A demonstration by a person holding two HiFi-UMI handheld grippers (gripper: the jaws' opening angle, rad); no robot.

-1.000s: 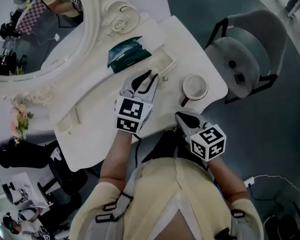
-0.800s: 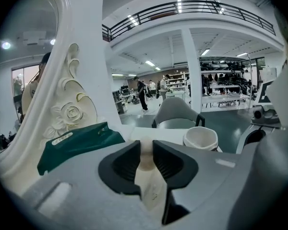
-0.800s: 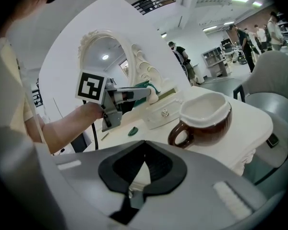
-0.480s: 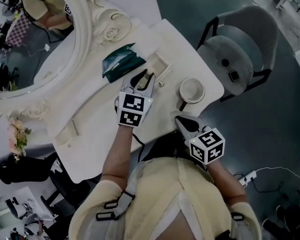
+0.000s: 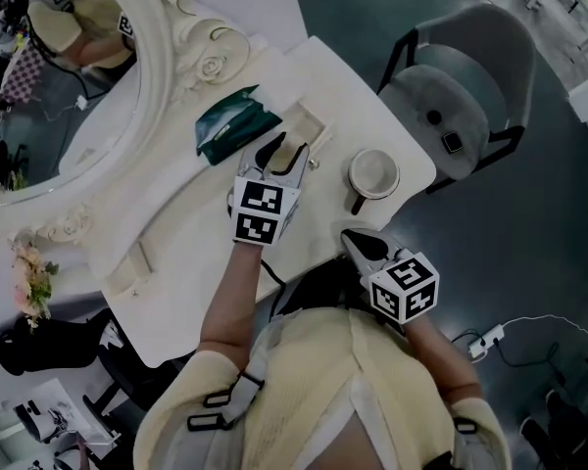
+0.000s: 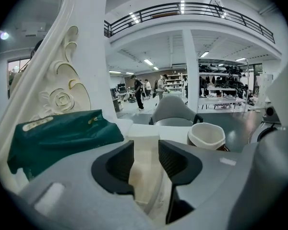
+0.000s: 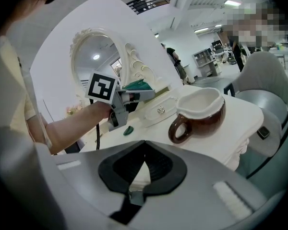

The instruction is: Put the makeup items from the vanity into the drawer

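My left gripper (image 5: 284, 153) hovers over the small open cream drawer (image 5: 306, 125) on the vanity top. Its jaws (image 6: 146, 150) have just been opening and stand apart, with only the drawer's pale inside showing between them. A dark green pouch (image 5: 230, 125) lies just left of the drawer, by the mirror frame. In the right gripper view a small green item (image 7: 128, 130) lies on the vanity under the left gripper (image 7: 116, 99). My right gripper (image 5: 365, 243) hangs at the vanity's near edge, shut and empty (image 7: 145, 145).
A brown mug with a white inside (image 5: 374, 174) stands on the vanity (image 5: 186, 233) right of the drawer. The ornate mirror (image 5: 69, 86) fills the back left. A grey chair (image 5: 461, 76) stands beyond the vanity's right end. A power strip (image 5: 485, 339) lies on the floor.
The left gripper has shifted a little toward the drawer and its jaws have spread wider. The right gripper has stayed where it was.
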